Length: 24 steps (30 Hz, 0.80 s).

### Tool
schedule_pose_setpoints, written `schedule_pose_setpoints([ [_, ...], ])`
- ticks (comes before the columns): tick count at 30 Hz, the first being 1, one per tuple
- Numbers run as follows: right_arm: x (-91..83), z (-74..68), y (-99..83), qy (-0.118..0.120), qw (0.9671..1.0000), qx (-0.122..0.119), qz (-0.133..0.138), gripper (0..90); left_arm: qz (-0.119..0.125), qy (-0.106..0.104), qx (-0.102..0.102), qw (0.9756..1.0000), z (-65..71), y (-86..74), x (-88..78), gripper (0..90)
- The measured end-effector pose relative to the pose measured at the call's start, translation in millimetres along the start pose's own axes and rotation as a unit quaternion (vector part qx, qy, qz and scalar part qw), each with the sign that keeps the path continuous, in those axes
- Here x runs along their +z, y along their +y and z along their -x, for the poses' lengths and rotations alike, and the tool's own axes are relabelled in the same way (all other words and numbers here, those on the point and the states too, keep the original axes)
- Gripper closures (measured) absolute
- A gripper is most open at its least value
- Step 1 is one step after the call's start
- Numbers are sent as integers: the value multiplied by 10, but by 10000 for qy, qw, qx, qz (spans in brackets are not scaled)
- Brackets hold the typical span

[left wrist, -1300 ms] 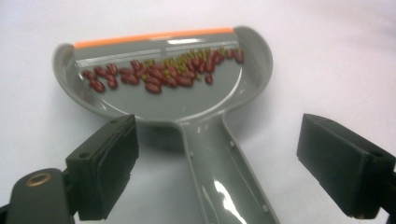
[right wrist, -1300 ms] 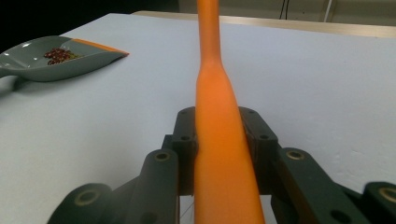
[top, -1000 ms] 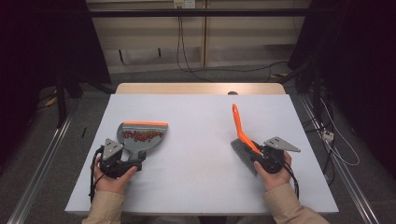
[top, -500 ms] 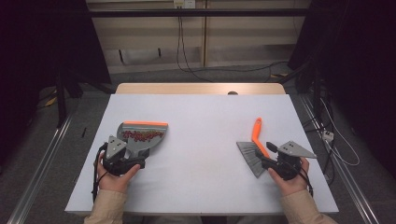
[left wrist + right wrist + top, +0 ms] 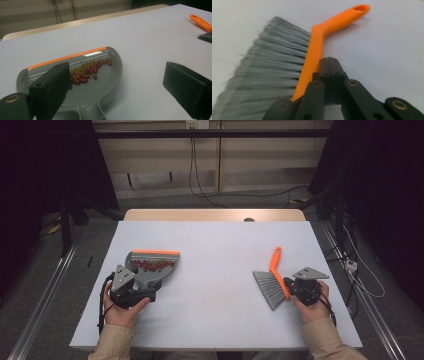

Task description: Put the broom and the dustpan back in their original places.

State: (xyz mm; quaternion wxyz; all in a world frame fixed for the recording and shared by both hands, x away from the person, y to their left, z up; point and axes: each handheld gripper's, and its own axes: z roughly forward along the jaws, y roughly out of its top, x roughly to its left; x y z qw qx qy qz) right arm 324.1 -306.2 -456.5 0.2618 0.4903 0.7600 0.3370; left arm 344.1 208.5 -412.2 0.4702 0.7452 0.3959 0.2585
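Observation:
A grey dustpan [image 5: 150, 272] with an orange lip lies flat on the white table [image 5: 220, 245], with red and green beans [image 5: 150, 265] heaped near the lip. My left gripper [image 5: 137, 287] sits at its handle, open; its jaws have just been opening. In the left gripper view the pan [image 5: 100, 87] and beans [image 5: 86, 71] lie ahead of the left gripper [image 5: 116, 82], the handle low between the wide jaws and untouched. An orange-handled brush [image 5: 272, 280] lies flat on the right. My right gripper [image 5: 291, 285] rests beside it; its jaws have just been closing and are shut on nothing. The brush [image 5: 319, 42] runs along the left of the right gripper [image 5: 332, 62].
A wooden strip [image 5: 215, 215] runs along the table's far edge. Cables hang on the back wall [image 5: 195, 170], and metal rails [image 5: 45, 295] flank the table on the floor. The brush's orange handle [image 5: 201, 22] shows far right in the left gripper view.
The right hand has moved right and lowered the brush from tilted-up to lying flat on the table, then let go of it. The left hand and dustpan have stayed put.

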Motion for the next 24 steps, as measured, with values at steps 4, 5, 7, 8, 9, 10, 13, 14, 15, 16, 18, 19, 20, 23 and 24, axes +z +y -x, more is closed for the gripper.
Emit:
schedule_pose_setpoints([
  [4,-88,-86,12,93,9996,105,258,870,34,13,6,10000,-2,2,-15,79],
  [5,-131,-83,25,-25,9991,154,405,849,41,-22,12,10000,-8,4,-15,77],
  [7,-212,-47,41,53,9959,445,781,743,87,-65,1,9999,-18,5,-14,73],
  [8,-236,-28,40,299,9929,664,937,689,143,-118,-34,9998,-26,4,-13,67],
  [9,-259,-28,29,445,9906,735,1065,648,195,-192,-40,9996,-36,3,-16,58],
  [10,-280,-41,17,511,9895,730,1136,604,232,-243,-41,9994,-43,1,-21,56],
  [13,-314,-89,-20,703,9871,673,1271,444,353,-372,-106,9986,-74,-10,-43,53],
  [14,-322,-105,-35,760,9863,693,1291,414,375,-406,-107,9984,-83,-15,-54,51],
  [15,-325,-121,-49,802,9857,682,1316,364,429,-475,-123,9979,-86,-23,-57,46],
  [16,-328,-137,-61,855,9851,676,1328,331,411,-529,-66,9977,-96,-31,-67,45],
  [18,-327,-164,-80,873,9856,642,1299,280,388,-575,-78,9976,-104,-44,-74,43],
  [19,-324,-174,-88,926,9849,676,1299,259,380,-596,-99,9974,-105,-49,-75,44],
  [20,-318,-186,-92,959,9843,676,1316,243,361,-610,-94,9974,-110,-52,-76,43],
  [23,-311,-203,-96,952,9849,612,1312,208,408,-732,-135,9964,-121,-66,-80,43],
  [24,-309,-204,-96,957,9846,609,1328,200,417,-744,-152,9962,-124,-69,-80,43],
])
